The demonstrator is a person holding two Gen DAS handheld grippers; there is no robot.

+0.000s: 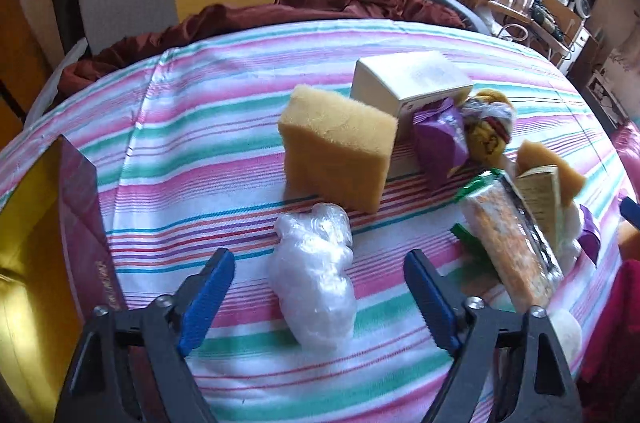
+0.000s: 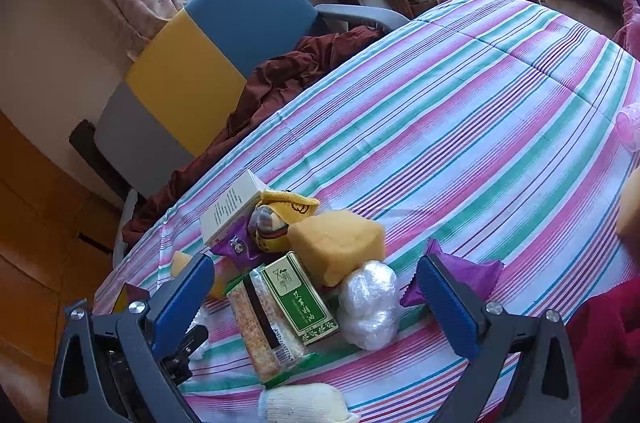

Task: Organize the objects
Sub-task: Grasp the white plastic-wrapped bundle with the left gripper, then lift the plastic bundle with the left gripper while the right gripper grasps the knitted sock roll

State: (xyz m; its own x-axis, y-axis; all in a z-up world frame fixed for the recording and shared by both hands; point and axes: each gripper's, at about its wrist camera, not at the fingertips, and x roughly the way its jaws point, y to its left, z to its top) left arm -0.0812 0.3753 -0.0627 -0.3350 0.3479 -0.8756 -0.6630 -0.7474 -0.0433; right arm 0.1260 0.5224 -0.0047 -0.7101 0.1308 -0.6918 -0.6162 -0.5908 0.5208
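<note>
Objects sit bunched on the striped bed cover (image 1: 192, 127), presumably gathered for sorting; nothing looks binned yet.

Left tool (image 1: 318, 265): jaws partly open, nothing gripped. The clear plastic-wrapped bundle (image 1: 314, 275) lies between the two blue pads in the lower middle of the left wrist view, gaps showing on both sides, so no contact that I can see. My read: it is lined up as the next pick (judgement, not observed). The bundle looks soft and crinkly, so the wrap may deform or slip under a pinch.

Behind it, centre frame: the large yellow sponge (image 1: 338, 153) stands on edge, leaning toward the white box (image 1: 412, 83). A purple wrapper (image 1: 440, 137) and a rolled yellow cloth (image 1: 490, 127) sit just right of the box. The orange snack pack (image 1: 514, 247) lies at lower right. A maroon box (image 1: 86, 223) stands at the left edge, possibly the destination; can't confirm.

Right tool (image 2: 314, 287): jaws wide open, empty, hovering over the pile. In its view the green tea box (image 2: 300, 299) lies between the pads, beside the snack pack, with another wrapped bundle (image 2: 370, 303) to its right.
</note>
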